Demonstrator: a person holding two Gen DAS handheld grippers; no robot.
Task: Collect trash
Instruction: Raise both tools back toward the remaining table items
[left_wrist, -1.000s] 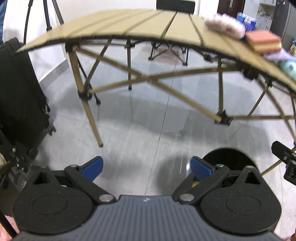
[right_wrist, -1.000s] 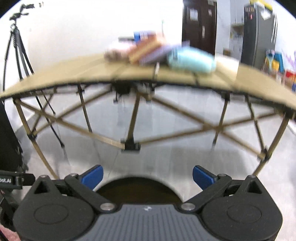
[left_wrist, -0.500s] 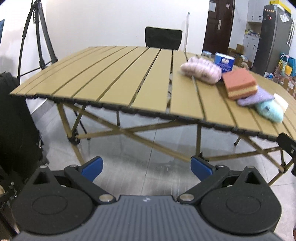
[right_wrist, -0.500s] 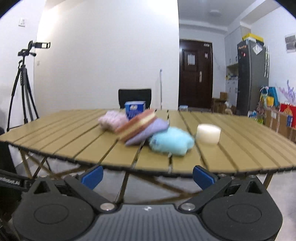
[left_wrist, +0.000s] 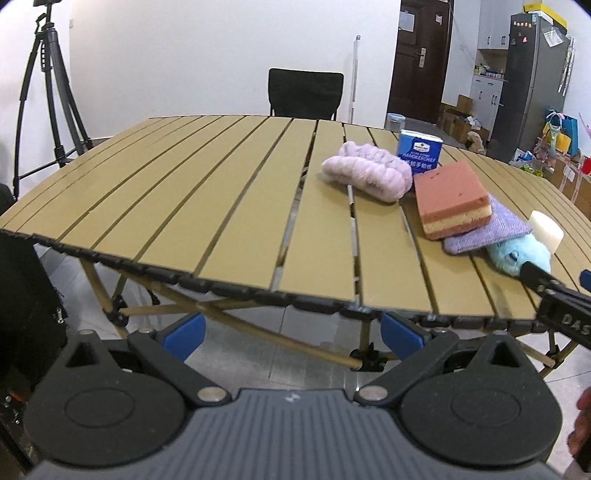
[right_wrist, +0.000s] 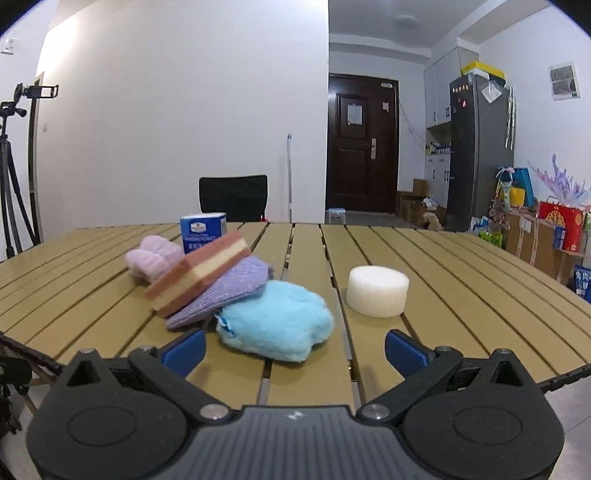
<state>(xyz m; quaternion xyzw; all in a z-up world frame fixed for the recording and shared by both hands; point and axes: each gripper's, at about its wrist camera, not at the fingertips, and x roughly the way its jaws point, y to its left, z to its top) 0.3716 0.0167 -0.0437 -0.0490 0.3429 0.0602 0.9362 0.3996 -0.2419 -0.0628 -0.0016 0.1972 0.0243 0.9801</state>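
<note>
The fluffy light-blue cloth (left_wrist: 517, 254) lies half tucked under the purple knitted cloth (left_wrist: 487, 229) with the black right gripper (left_wrist: 561, 299), cut off at the right edge, crossing its near side, and the blue tissue box's (right_wrist: 202, 232) small print is unreadable.

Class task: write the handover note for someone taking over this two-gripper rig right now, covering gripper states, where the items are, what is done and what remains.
Left gripper: open, empty, short of the table's near edge.
Right gripper: open, empty, low over the near edge, facing the blue fluffy item.
Items on the table: pink fluffy item, blue tissue pack, layered sponge lying on the purple cloth, white foam cylinder apart to the right.
Done: nothing collected.
Left: pick up every item; no bin is in view.
</note>
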